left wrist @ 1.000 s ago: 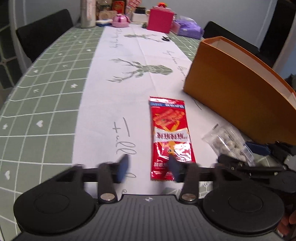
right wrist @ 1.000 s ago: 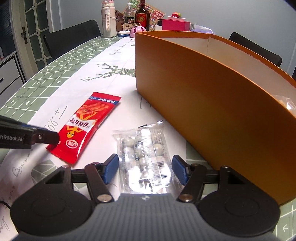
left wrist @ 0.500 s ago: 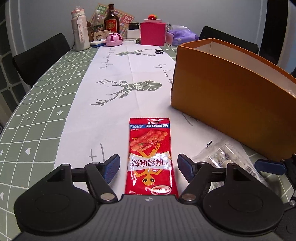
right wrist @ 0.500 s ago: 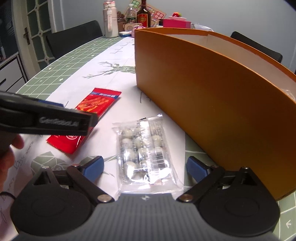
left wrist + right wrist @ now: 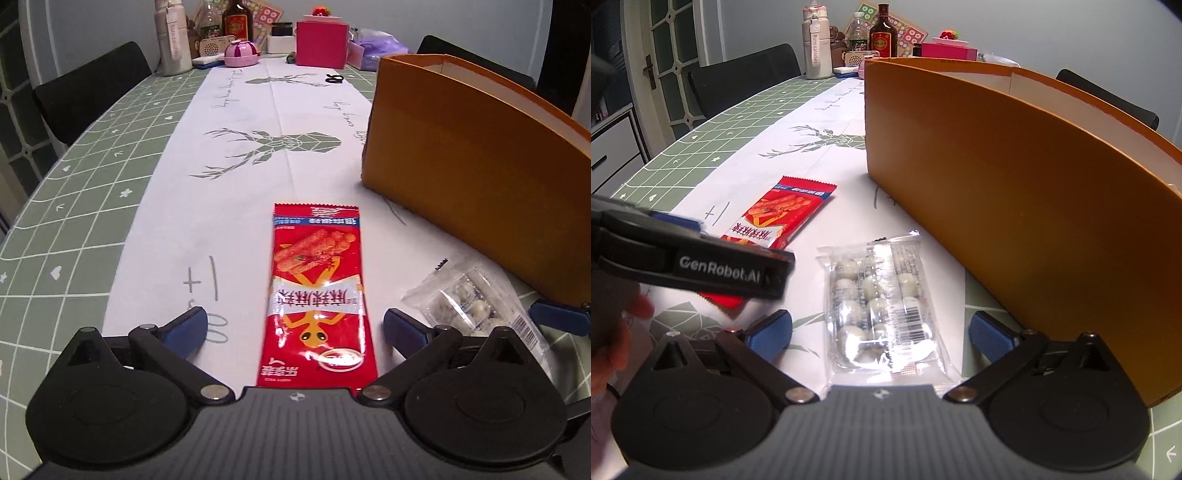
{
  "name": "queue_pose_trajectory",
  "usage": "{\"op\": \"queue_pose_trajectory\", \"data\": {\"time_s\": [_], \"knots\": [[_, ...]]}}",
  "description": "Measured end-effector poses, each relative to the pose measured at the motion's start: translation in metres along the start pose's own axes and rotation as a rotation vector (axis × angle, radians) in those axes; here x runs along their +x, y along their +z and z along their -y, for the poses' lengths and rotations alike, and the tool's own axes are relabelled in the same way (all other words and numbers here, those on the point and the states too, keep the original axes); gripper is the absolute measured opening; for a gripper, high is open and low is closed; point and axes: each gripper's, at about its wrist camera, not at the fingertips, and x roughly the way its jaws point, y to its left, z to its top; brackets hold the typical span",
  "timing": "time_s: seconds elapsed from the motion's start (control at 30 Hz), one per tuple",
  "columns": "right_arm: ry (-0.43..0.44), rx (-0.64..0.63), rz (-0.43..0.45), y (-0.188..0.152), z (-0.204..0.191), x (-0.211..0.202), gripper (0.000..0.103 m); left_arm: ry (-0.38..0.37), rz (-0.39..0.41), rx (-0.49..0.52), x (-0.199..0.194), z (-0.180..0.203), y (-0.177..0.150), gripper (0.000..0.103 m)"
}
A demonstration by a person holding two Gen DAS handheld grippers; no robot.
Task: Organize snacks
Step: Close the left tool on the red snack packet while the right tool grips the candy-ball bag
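Red snack packet [image 5: 317,295] lies flat on the table [image 5: 221,184], between the opening jaws of the left gripper [image 5: 291,328], which hold nothing. Beside it the clear candy bag [image 5: 882,306] lies between the right gripper [image 5: 879,332] jaws, also opening and empty. Both grasps seem in preparation; next, each must close, then lift toward the orange box [image 5: 1015,192].

The orange box [image 5: 1015,206] runs off the right edge in both views — can't see what's inside it. The red snack packet [image 5: 775,236] is half covered by the left gripper's arm in the right wrist view. Labels on the far bottles [image 5: 882,37] — too small to read.
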Motion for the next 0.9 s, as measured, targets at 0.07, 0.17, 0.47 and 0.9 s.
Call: {"op": "queue_pose_trajectory", "data": {"time_s": [0.07,0.17,0.47,0.9], "knots": [[0.004,-0.003,-0.001,0.0,0.0,0.0,0.1,-0.006,0.006,0.012,0.0,-0.001,-0.002,0.103],[0.001,-0.001,-0.005,0.001,0.0,0.0,0.1,0.006,0.011,-0.004,0.002,0.0,-0.001,0.103],[0.011,-0.014,0.0,0.003,-0.001,0.003,0.1,0.025,0.054,-0.024,0.007,0.0,0.005,0.103],[0.014,-0.023,0.042,0.0,-0.001,-0.002,0.082,-0.103,0.116,0.097,0.001,0.007,0.004,0.065]]}}
